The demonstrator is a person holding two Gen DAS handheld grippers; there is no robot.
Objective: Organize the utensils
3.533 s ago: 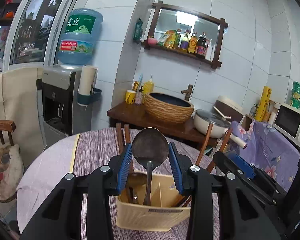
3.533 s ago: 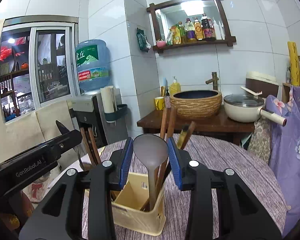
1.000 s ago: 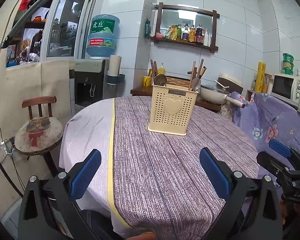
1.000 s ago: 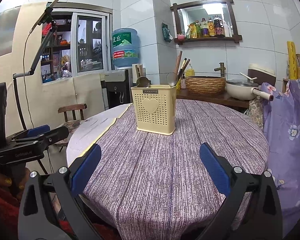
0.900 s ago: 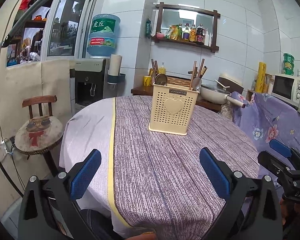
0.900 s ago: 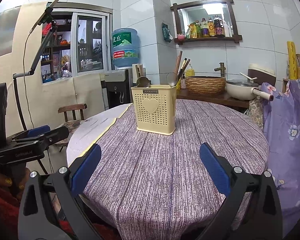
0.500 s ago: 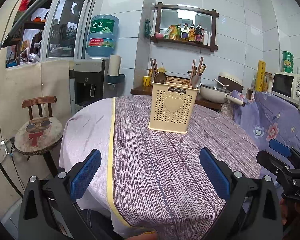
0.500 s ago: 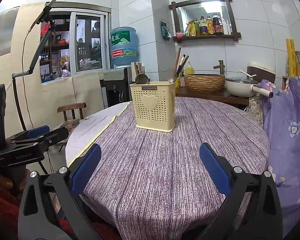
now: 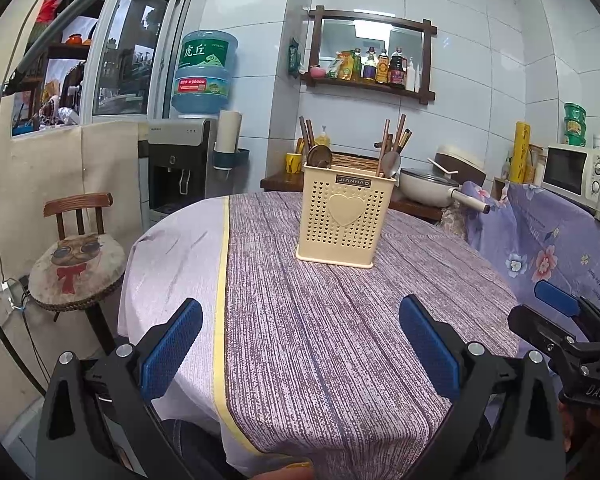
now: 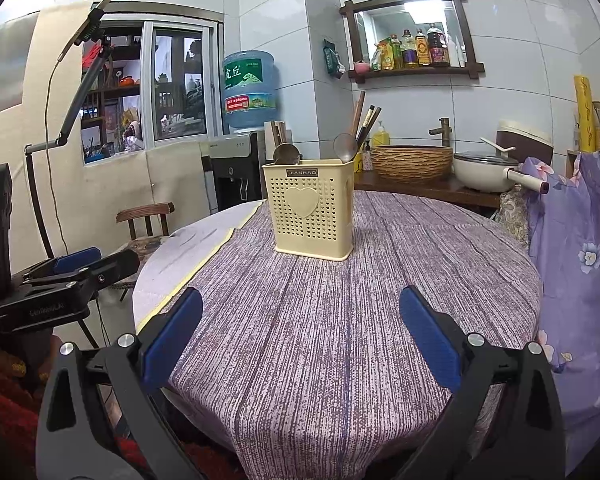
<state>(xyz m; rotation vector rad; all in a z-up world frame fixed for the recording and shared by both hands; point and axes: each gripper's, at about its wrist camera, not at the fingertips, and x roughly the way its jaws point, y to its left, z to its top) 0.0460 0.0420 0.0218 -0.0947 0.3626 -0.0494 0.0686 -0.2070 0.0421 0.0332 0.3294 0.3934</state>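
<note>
Left gripper and right gripper both spread wide, empty, utensil holder upright on table

I see the cream plastic utensil holder standing upright on the bench, on the purple striped cloth, toward the far side. Its front wall is perforated, with a raised heart and a small dark label under the rim. Two spoons stand in it, bowls up: a darker one at the left end and a silvery one at the right. Brown chopsticks rise from the right part, leaning apart, and a shorter pair sticks up at the left.
</note>
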